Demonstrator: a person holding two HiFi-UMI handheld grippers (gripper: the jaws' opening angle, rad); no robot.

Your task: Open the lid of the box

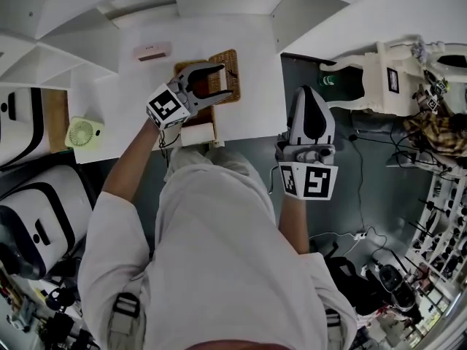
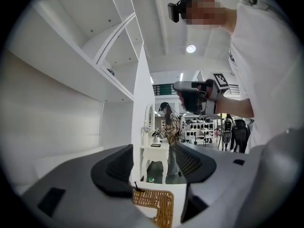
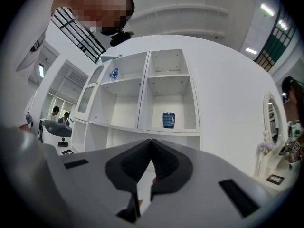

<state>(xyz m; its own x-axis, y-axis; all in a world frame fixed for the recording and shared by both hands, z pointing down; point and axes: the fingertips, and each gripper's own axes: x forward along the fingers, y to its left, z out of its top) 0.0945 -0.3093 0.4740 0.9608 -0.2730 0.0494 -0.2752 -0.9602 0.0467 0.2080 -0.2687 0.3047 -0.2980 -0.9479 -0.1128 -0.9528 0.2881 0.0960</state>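
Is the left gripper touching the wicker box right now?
Cannot tell. In the left gripper view, the left gripper stands open and the wicker box lies right at one pad's edge, neither gap nor contact clear.

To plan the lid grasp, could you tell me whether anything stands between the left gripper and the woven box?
Nothing visible does: the left gripper is right at the woven box, jaws apart and empty; the right gripper is off beside the table.

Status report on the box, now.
Left gripper jaws open over the wicker box, gripping nothing. Right gripper jaws shut, empty, off the table. Box open or closed: cannot tell. Nothing blocking it.
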